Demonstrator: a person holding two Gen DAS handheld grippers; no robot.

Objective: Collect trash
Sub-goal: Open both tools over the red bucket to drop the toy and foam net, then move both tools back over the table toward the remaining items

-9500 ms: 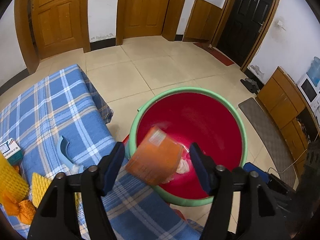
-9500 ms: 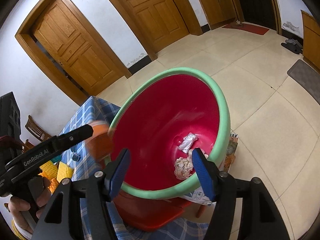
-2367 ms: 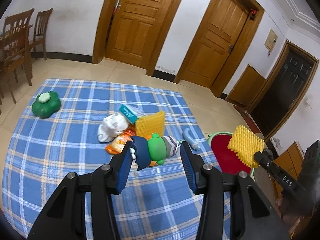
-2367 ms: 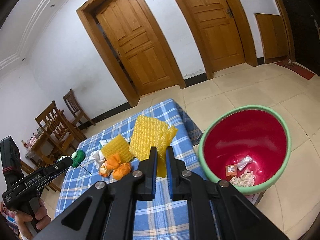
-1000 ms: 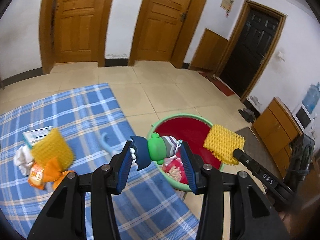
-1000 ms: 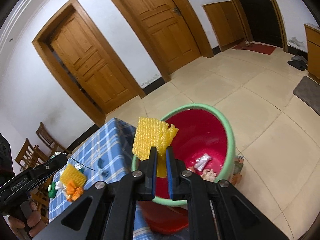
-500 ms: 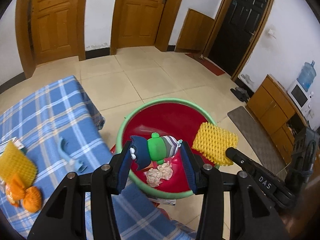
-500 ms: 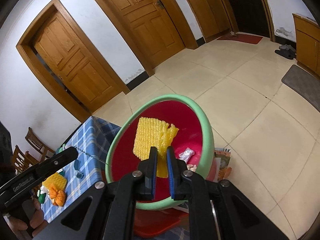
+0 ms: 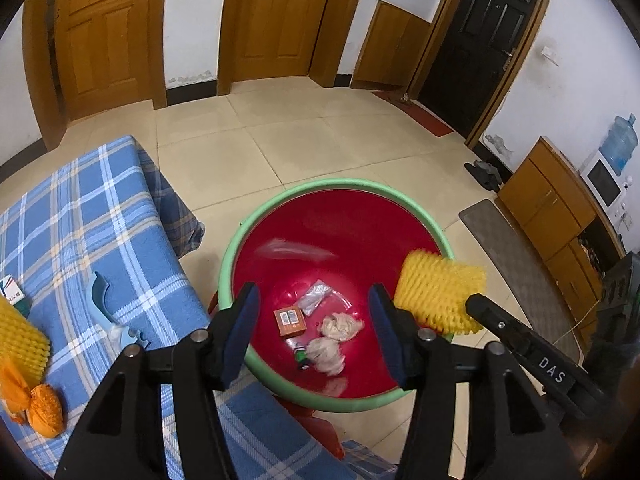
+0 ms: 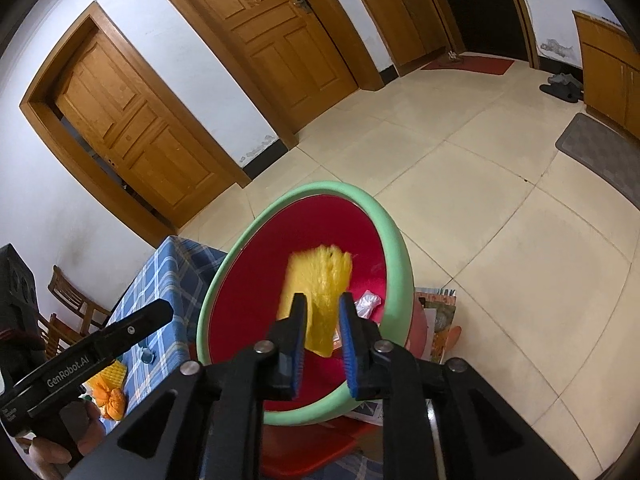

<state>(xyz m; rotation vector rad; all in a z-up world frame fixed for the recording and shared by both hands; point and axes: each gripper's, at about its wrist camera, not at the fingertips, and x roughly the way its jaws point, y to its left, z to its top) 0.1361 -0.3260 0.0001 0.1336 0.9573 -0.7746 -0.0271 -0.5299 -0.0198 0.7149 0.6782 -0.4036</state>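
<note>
The red basin with a green rim [image 9: 236, 248] [image 10: 400, 248] sits just below both grippers. My left gripper [image 9: 312, 332] is open and its jaws are still opening, with nothing between them. Under it on the basin floor lie an orange box [image 9: 290, 322], crumpled paper [image 9: 340, 326], a clear wrapper [image 9: 318, 292] and a small green thing [image 9: 301, 354]. My right gripper [image 10: 323, 340] hangs over the basin with its jaws opening. A blurred yellow foam net [image 10: 316, 280] [image 9: 440, 296] is between the jaws and is slipping loose.
A table with a blue checked cloth [image 9: 80, 220] stands left of the basin. It carries another yellow foam net [image 9: 20, 336], orange wrappers [image 9: 40, 408] and a light blue plastic piece [image 9: 100, 300]. A red stool [image 10: 312, 448] is under the basin. Wooden cabinets [image 9: 560, 208] line the right wall.
The left jaws have spread and the green toy has left them. The right jaws have parted and the yellow net is sliding down. Both grippers have sunk closer to the basin.
</note>
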